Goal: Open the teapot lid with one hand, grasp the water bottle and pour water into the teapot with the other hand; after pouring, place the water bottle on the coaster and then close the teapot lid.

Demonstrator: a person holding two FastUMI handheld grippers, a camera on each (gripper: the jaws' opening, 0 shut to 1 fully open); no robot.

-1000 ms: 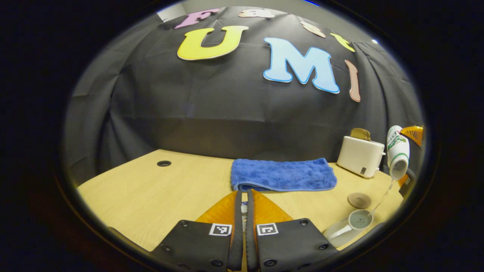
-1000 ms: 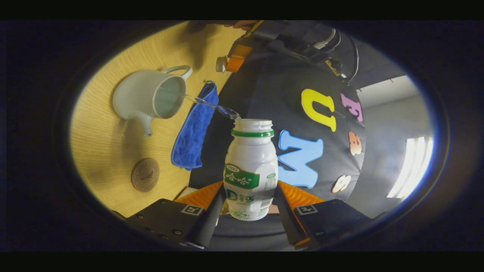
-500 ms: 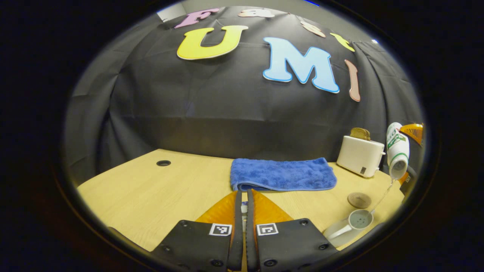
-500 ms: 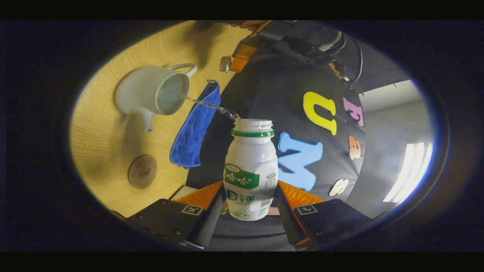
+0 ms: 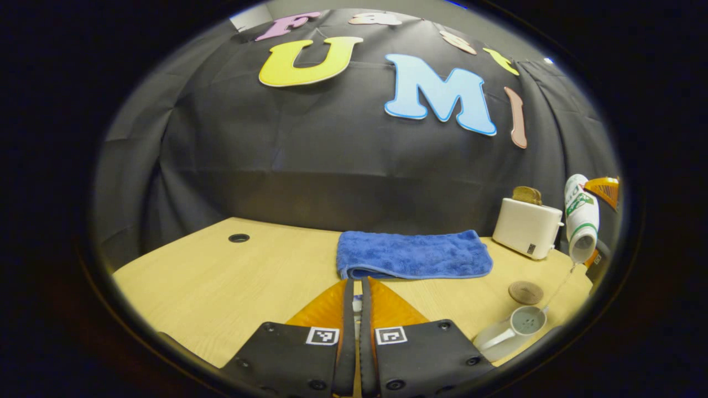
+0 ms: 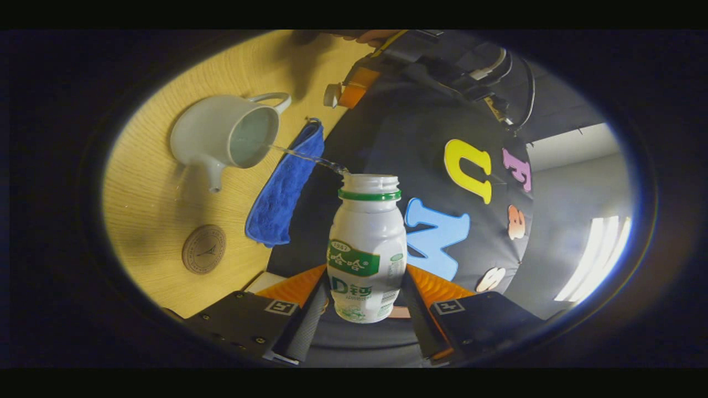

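Right gripper (image 6: pixel 362 301) is clamped on the bottle (image 6: pixel 366 249), one finger pressed to each side of its lower body. The bottle is tipped over, open mouth aimed down, and a thin stream of water (image 6: pixel 301 157) arcs from its rim into the teapot (image 6: pixel 224 137). The teapot stands lidless on the table (image 6: pixel 149 221), water visible inside. The coaster (image 6: pixel 204 249) lies bare near the teapot, on its spout side; the blue towel (image 6: pixel 285 188) lies beyond the teapot, on its handle side.

Left gripper (image 5: pixel 357 301) has its fingers drawn nearly together, a small pale thing pinched between them; what it is, I cannot tell. Farther back from the teapot (image 5: pixel 511 330) stands a toaster (image 5: pixel 526 228) by the wall.
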